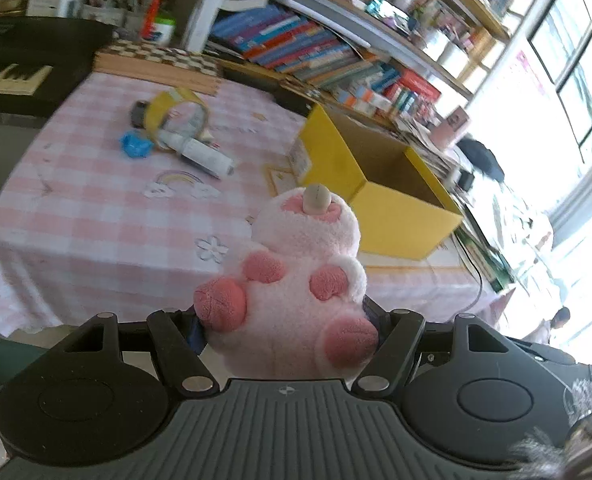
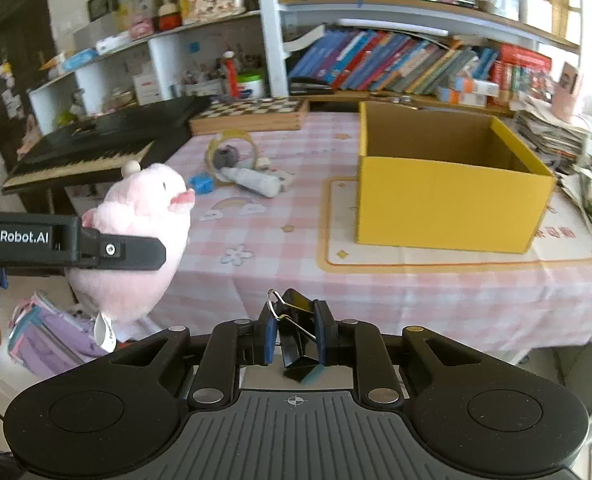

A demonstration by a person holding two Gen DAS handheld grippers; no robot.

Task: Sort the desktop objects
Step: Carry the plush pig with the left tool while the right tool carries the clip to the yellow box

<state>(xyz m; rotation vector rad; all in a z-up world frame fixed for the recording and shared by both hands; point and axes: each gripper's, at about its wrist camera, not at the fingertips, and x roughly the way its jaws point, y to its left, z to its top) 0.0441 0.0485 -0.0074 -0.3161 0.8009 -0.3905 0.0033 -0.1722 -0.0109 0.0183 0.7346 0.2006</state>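
Note:
My left gripper [image 1: 285,326] is shut on a pink plush toy [image 1: 296,280] with darker pink paws, held in the air short of the table's near edge. The right wrist view shows the same plush toy [image 2: 135,240] at the left, clamped by the left gripper's finger [image 2: 131,252]. My right gripper [image 2: 296,332] is shut on a black binder clip [image 2: 298,336], also short of the table edge. An open yellow cardboard box [image 2: 448,204] [image 1: 400,216] stands on the pink checked tablecloth [image 2: 279,264], to the right.
Farther back on the table lie a tape roll [image 2: 231,152], a white tube [image 2: 255,182], a small blue object [image 2: 201,184] and a chessboard box [image 2: 251,116]. A black keyboard [image 2: 95,152] stands left, bookshelves [image 2: 396,60] behind, paper stacks [image 2: 568,148] right.

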